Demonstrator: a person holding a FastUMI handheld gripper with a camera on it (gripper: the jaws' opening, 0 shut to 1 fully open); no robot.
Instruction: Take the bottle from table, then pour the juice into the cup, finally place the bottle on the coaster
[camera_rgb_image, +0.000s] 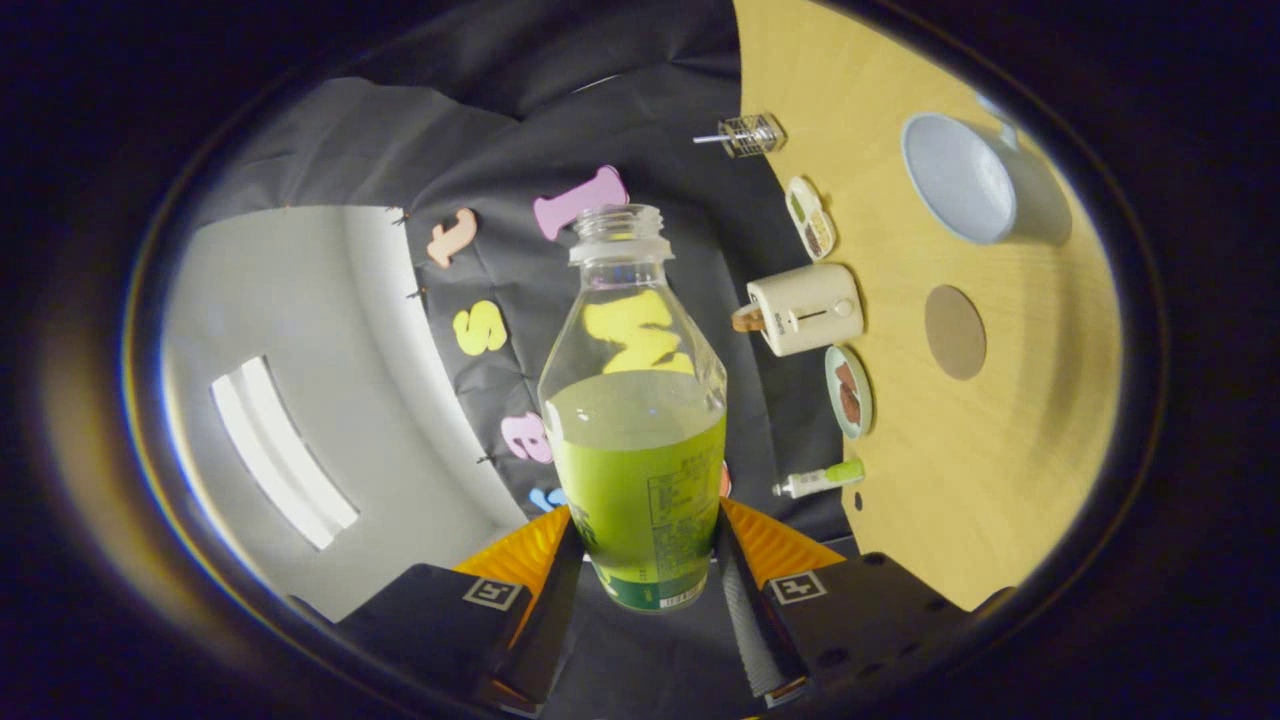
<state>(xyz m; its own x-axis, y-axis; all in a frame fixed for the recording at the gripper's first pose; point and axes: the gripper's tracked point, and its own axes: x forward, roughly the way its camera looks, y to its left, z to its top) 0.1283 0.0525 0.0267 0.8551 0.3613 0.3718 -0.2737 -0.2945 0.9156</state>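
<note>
My gripper (645, 560) is shut on a clear plastic bottle (635, 420), both fingers pressing its lower body. The bottle has no cap and is about half full of green juice. The view is rolled sideways, so the wooden table (1000, 500) stands on the right. On it, beyond the bottle's mouth and off to the right, sits a pale blue cup (965, 180) with its opening facing me. A round brown coaster (955, 332) lies on the table between the cup and my fingers.
Along the table's back edge are a small wire rack (752, 135), a little dish of food (810, 215), a cream toaster (805, 308), a green plate (850, 392) and a small tube (820, 480). The black cloth wall is behind them.
</note>
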